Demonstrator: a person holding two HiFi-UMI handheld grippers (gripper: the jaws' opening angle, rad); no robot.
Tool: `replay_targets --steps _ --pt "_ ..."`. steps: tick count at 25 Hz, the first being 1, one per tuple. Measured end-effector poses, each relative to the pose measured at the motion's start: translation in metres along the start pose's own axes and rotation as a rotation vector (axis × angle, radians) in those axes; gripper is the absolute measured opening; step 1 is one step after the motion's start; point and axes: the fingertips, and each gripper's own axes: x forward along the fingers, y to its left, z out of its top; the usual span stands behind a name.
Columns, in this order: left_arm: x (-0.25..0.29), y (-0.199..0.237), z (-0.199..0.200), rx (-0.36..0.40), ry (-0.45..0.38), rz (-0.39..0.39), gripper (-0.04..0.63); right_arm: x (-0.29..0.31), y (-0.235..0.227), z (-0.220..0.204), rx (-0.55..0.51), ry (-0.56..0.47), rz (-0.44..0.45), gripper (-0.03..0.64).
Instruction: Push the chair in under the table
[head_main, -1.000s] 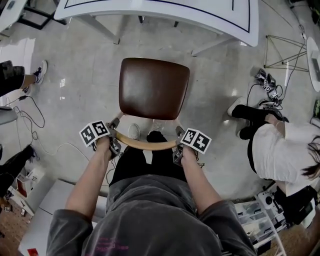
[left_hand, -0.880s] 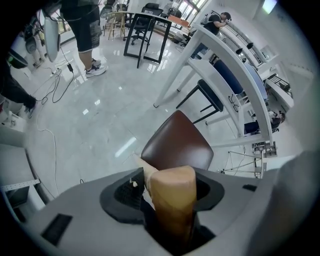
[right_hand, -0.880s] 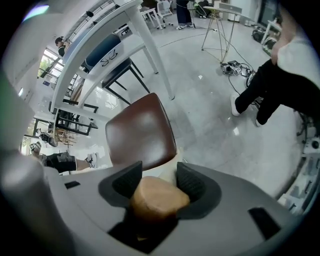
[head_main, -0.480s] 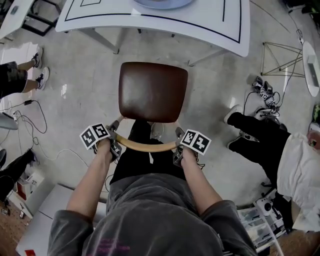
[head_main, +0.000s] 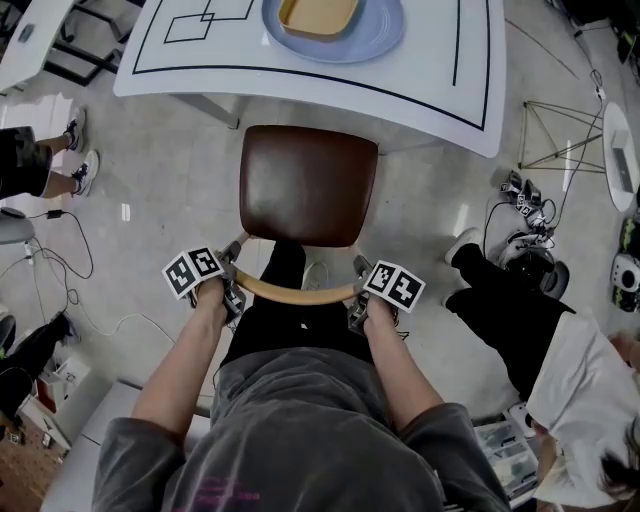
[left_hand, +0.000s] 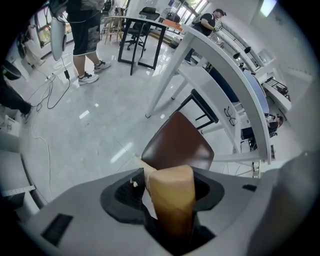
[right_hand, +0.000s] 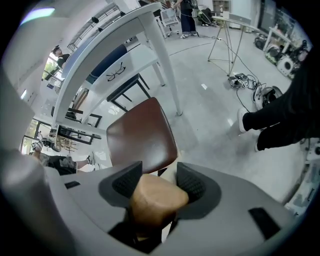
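At the worktop (head_main: 430, 70) edge | chair (head_main: 308, 185) has been brought up from well apart, seat front now at the rim | left tool (head_main: 232, 285) and right tool (head_main: 356, 298) are clamped on the backrest (head_main: 295, 293) ends | most of the seat is judged yet to be pushed under

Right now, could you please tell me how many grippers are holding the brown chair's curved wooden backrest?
2. The left gripper clamps the left end of the brown-seated chair's curved wooden backrest; the right gripper clamps its right end. No others appear hidden.
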Motion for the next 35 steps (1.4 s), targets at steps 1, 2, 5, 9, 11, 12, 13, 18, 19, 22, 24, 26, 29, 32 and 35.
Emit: replay_targets --steps 1,2,5,9,11,12,13,18,19,22,24,26,29,32,35 --pt "0.001 -0.003 0.008 0.002 0.002 -0.001 0.221 0.001 0.005 0.006 0.004 -0.001 -0.002 0.215" --pt "0.002 -0.007 0.017 0.006 0.004 -0.003 0.222 0.002 0.011 0.012 0.008 -0.003 -0.003 0.215" --pt "0.008 -0.018 0.045 0.022 0.017 -0.008 0.224 0.008 0.029 0.031 0.02 -0.011 -0.01 0.215" --pt "0.016 -0.033 0.077 0.043 0.023 -0.015 0.225 0.014 0.047 0.052 0.037 -0.021 -0.018 0.215" --pt "0.02 -0.041 0.092 0.051 0.025 -0.02 0.227 0.018 0.055 0.064 0.049 -0.027 -0.021 0.215" --pt "0.023 -0.045 0.099 0.054 0.025 -0.023 0.227 0.02 0.058 0.07 0.054 -0.031 -0.022 0.215" --pt "0.025 -0.049 0.106 0.056 0.025 -0.025 0.228 0.021 0.062 0.076 0.058 -0.035 -0.023 0.215" --pt "0.033 -0.065 0.139 0.069 0.014 -0.036 0.232 0.029 0.08 0.1 0.077 -0.056 -0.021 0.215" --pt "0.034 -0.068 0.144 0.071 0.012 -0.038 0.232 0.031 0.082 0.105 0.081 -0.059 -0.02 0.215" --pt "0.039 -0.076 0.158 0.076 0.012 -0.042 0.232 0.035 0.089 0.116 0.085 -0.061 -0.022 0.215" --pt "0.042 -0.08 0.166 0.078 0.009 -0.046 0.233 0.038 0.094 0.123 0.084 -0.064 -0.024 0.213" --pt "0.046 -0.084 0.174 0.078 0.007 -0.049 0.235 0.041 0.098 0.131 0.085 -0.069 -0.024 0.214" --pt "0.051 -0.09 0.185 0.081 0.003 -0.054 0.238 0.046 0.105 0.143 0.09 -0.082 -0.021 0.214" --pt "0.057 -0.093 0.193 0.083 0.003 -0.057 0.238 0.052 0.109 0.151 0.087 -0.087 -0.022 0.213" --pt "0.062 -0.098 0.202 0.083 -0.005 -0.062 0.241 0.057 0.112 0.16 0.086 -0.094 -0.023 0.213"
